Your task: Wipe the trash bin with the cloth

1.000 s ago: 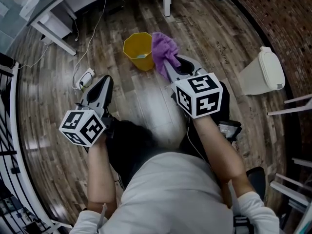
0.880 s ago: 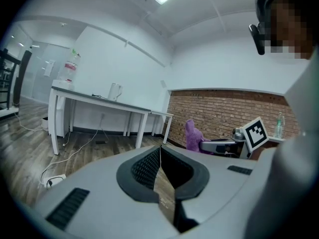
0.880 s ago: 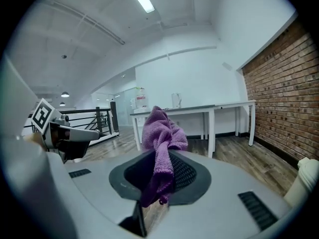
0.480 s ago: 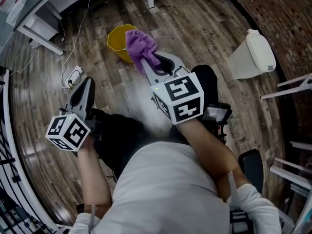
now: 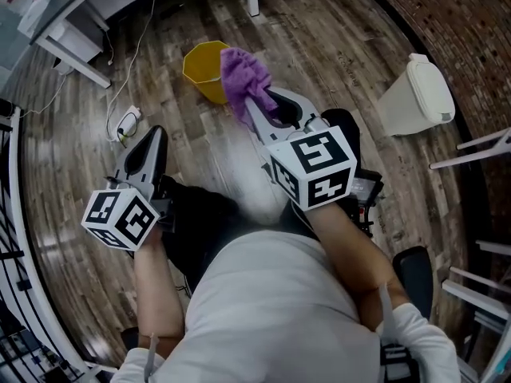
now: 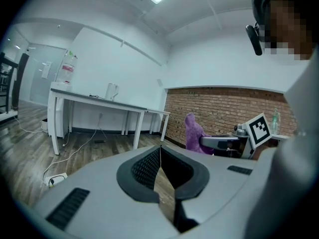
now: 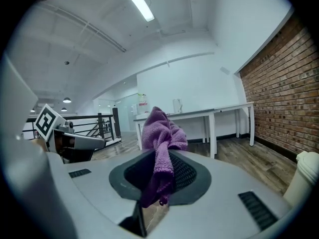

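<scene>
Purple cloth [image 5: 243,74] was pinched tight in the R gripper [image 5: 254,112], near the yellow bin [image 5: 200,62] at 11 o'clock. L gripper [image 5: 153,140] was closed, empty. White lidded bin [image 5: 419,94] at 2.

Bare floor [image 5: 319,46] ahead up to yellow bin [image 5: 204,64]; table frame [image 5: 76,50] and power strip [image 5: 128,124] left, white lidded bin [image 5: 419,94] right.

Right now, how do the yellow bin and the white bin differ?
The yellow bin is open-topped with no lid; the white bin has its lid shut. The yellow bin sits just beyond the purple cloth in the right gripper; the white bin stands off to the right, by the brick wall. Both stand on the wood floor.
</scene>
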A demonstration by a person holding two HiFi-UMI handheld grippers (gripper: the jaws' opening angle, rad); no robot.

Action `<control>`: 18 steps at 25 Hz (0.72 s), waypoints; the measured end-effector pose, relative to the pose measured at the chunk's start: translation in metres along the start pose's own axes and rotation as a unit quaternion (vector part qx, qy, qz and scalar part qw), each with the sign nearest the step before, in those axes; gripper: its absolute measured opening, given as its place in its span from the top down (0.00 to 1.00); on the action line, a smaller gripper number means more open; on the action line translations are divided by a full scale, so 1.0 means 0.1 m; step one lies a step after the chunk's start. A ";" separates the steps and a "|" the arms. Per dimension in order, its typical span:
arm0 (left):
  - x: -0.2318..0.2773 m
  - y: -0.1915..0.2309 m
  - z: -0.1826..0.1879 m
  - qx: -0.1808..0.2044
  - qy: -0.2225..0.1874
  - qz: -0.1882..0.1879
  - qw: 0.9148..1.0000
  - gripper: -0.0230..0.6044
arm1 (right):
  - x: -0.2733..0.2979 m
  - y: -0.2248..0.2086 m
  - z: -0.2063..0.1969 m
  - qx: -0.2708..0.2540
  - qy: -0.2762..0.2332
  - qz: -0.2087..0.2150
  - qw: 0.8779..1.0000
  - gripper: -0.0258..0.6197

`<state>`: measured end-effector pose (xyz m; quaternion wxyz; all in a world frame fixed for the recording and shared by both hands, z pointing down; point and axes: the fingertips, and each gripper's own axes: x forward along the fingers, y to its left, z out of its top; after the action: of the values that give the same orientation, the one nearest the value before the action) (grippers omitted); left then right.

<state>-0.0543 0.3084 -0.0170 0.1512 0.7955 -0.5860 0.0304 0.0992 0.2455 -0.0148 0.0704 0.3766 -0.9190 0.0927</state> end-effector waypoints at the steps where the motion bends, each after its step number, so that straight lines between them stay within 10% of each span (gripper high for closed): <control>1: 0.01 -0.04 -0.01 0.002 -0.001 0.000 1.000 0.96 | -0.03 -0.03 -0.01 0.003 -0.003 0.002 1.000 0.85; 18: -0.16 0.01 0.04 -0.003 -0.001 -0.010 1.000 0.96 | 0.07 0.03 0.00 0.011 0.004 0.008 1.000 0.85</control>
<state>-0.0608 0.3219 -0.0247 0.1528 0.8010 -0.5783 0.0265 0.0925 0.2429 -0.0143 0.0695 0.3699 -0.9205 0.1051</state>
